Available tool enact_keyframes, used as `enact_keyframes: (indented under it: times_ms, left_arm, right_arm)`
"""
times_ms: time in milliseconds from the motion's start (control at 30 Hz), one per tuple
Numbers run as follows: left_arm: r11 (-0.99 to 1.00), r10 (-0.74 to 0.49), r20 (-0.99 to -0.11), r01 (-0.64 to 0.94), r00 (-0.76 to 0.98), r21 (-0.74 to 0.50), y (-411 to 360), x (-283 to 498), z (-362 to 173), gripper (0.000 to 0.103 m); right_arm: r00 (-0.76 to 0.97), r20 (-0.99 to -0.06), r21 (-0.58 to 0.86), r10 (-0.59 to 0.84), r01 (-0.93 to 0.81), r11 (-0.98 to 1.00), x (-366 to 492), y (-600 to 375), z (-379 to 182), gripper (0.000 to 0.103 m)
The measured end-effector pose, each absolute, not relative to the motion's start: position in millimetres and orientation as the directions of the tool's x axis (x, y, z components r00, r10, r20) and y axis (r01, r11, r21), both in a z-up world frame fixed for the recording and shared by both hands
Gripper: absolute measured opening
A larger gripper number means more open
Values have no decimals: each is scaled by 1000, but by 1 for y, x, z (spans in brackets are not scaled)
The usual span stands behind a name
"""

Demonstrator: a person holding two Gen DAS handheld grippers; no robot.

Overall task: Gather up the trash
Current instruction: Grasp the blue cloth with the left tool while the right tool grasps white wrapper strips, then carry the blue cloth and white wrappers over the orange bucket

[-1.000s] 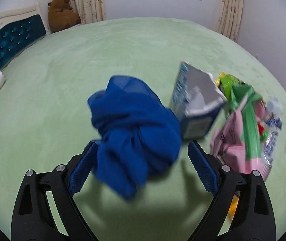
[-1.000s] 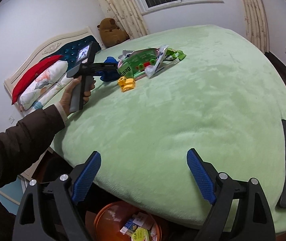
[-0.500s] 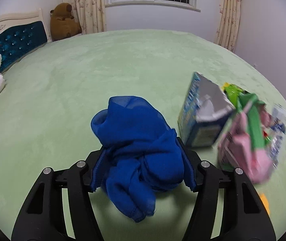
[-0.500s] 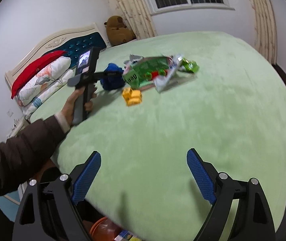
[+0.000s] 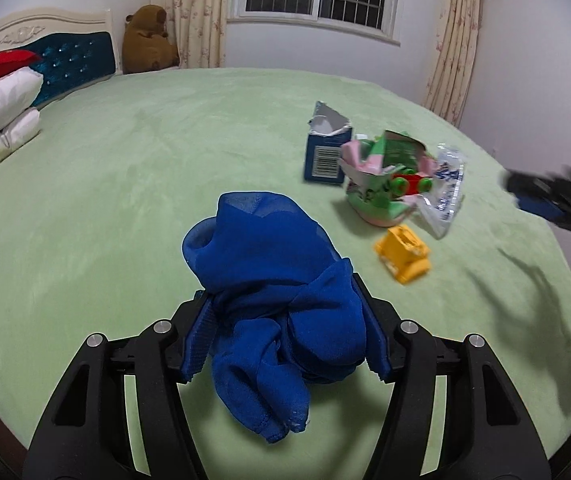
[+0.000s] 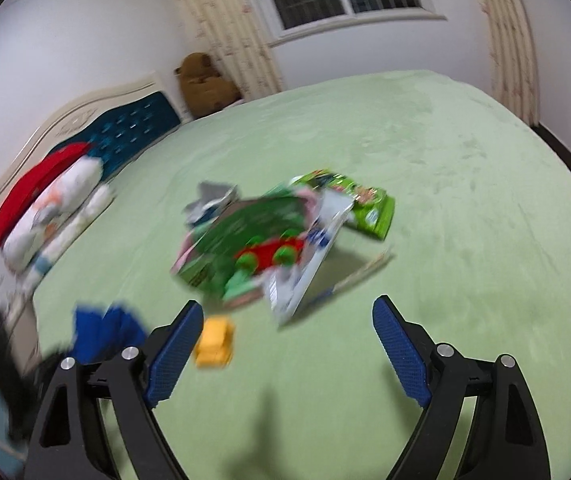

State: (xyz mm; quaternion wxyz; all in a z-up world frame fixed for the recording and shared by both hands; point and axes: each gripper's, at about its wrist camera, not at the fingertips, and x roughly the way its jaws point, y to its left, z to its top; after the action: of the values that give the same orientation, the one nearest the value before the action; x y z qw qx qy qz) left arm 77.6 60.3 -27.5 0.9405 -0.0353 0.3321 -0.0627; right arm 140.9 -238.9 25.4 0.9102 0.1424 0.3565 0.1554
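Between left jaws: blue cloth [image 5: 281,296] (clamped).

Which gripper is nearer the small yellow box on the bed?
Right. The right gripper hovers open just beside the yellow box; the left gripper, shut on the blue cloth, sits farther back.

Open bedspread [image 6: 465,200] around wrapper pile [image 6: 281,240]

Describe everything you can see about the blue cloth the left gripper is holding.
The blue cloth is a thin, slightly sheer fabric in deep royal blue, bunched into a loose crumpled wad. The left gripper is shut on its middle, blue pads pressing both sides. One fold puffs upward above the fingers; a hemmed tail hangs below them. It sits over the green bedspread, apart from the other trash; in the right wrist view it is only a blur.
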Motion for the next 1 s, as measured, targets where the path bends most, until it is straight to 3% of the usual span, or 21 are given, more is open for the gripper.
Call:
enact_keyframes:
  times_ms: [267, 467, 500, 567, 600, 633, 1000]
  left_arm:
    - [978, -197, -584, 121, 788, -168, 67, 79, -39, 60]
    - [979, -197, -576, 129, 793, -157, 65, 80, -41, 60]
    - [979, -198, -575, 130, 793, -157, 65, 79, -41, 60]
    - [977, -205, -575, 134, 792, -164, 66, 79, -42, 60]
    - [977, -207, -574, 134, 792, -167, 66, 79, -42, 60]
    - [976, -210, -574, 134, 792, -172, 67, 79, -42, 60]
    - [970, -226, -565, 133, 794, -201, 71, 79, -40, 60]
  right_arm:
    - [622, -621, 600, 476, -13, 800, 179, -258, -13, 74]
    - [579, -634, 664, 513, 67, 745, 198, -254, -37, 66]
    - [578, -634, 668, 514, 74, 741, 201, -253, -39, 61]
    - [572, -632, 676, 523, 76, 733, 206, -252, -42, 42]
    - [565, -632, 682, 530, 79, 727, 208, -251, -44, 23]
    - [561, -628, 693, 540, 85, 716, 210, -252, -46, 11]
    - [611, -595, 657, 523, -6, 754, 161, -258, -15, 7]
